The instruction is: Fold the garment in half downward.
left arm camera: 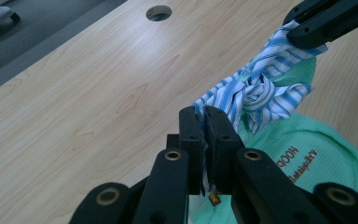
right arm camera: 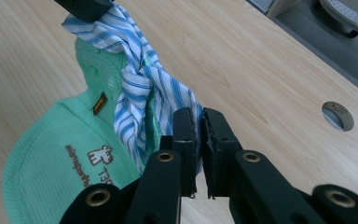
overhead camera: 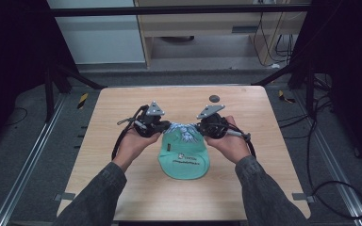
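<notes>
The green garment (overhead camera: 185, 155) is held between both grippers. Its striped collar (left arm camera: 256, 91) is pinched in the closed left gripper (left arm camera: 204, 123). The other end is clamped in the right gripper (right arm camera: 198, 126).

One green cap (overhead camera: 184, 157), one striped cloth (overhead camera: 185, 131), two tools

Round hole (overhead camera: 214, 98) near the wooden table's (overhead camera: 122, 108) far edge.

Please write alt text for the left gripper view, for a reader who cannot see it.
The left claw is shut on a blue-striped cloth above a green cap; the right claw grips the cloth's far end over the wooden table.
</notes>
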Available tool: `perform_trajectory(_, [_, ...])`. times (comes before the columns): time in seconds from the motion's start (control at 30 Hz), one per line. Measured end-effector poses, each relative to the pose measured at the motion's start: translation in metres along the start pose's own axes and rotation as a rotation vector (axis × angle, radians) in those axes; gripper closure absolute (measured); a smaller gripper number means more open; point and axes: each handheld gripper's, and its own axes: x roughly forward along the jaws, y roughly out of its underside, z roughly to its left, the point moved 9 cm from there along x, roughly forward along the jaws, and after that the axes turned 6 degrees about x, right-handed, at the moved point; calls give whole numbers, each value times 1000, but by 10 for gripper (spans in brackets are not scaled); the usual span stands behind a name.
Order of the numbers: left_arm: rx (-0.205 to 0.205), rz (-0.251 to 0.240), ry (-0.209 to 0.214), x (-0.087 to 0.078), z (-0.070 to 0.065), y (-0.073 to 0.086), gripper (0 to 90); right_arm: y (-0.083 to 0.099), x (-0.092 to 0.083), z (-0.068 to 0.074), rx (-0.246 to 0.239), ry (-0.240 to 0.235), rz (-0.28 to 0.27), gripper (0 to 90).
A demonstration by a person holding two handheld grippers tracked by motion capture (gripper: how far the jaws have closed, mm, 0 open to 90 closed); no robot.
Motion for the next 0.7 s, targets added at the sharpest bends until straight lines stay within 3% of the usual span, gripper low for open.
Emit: perform_trajectory(0.7, [19, 24, 21, -2, -27, 22, 862, 26, 1, 17, -32, -29, 38, 842])
